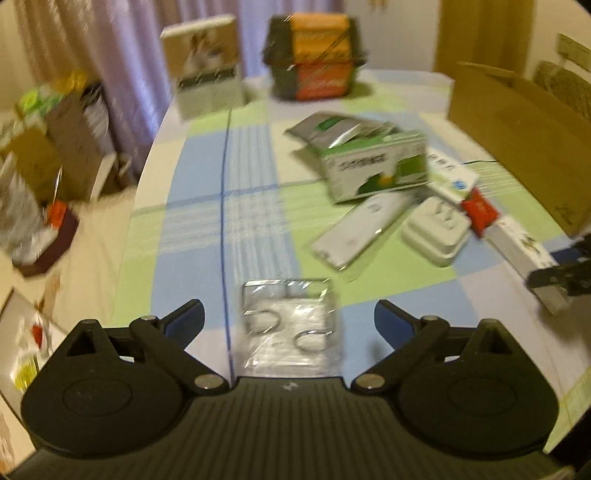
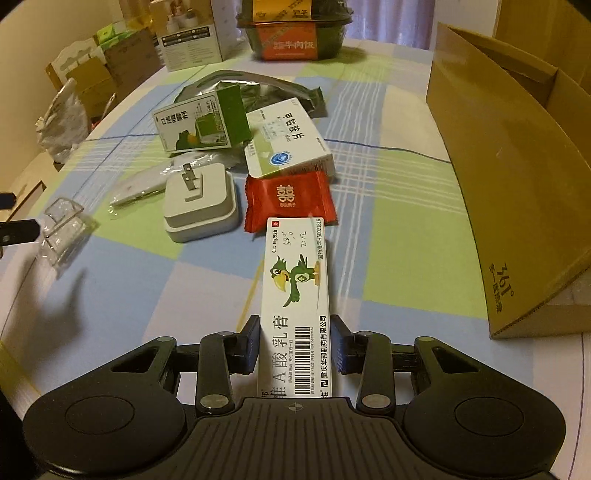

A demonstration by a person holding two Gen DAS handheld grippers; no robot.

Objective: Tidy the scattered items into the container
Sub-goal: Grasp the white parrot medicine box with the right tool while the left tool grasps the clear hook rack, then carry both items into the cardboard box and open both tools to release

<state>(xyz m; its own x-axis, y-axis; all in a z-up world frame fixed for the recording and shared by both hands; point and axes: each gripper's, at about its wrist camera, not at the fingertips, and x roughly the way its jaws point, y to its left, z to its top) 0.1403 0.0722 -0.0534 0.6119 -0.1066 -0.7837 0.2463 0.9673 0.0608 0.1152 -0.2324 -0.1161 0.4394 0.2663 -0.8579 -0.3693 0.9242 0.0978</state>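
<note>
My right gripper (image 2: 295, 343) is shut on the near end of a long white ointment box (image 2: 295, 280) printed with a green bird; its far end reaches a red candy packet (image 2: 291, 199). The open cardboard box (image 2: 517, 177) stands to the right. In the blurred left wrist view, my left gripper (image 1: 288, 317) is open, and a clear plastic packet (image 1: 290, 325) with metal rings lies on the cloth between its fingers. Beyond lie a white charger plug (image 2: 199, 203), a green-and-white carton (image 2: 199, 125), a white medicine box (image 2: 288, 144), a wrapped flat white item (image 1: 358, 229) and a silver pouch (image 2: 251, 85).
A food bowl with an orange label (image 2: 291, 33) and a white carton (image 2: 188, 40) stand at the back of the checked tablecloth (image 2: 388, 240). The table's curved left edge (image 1: 136, 192) drops to a floor with bags and boxes (image 1: 55, 155).
</note>
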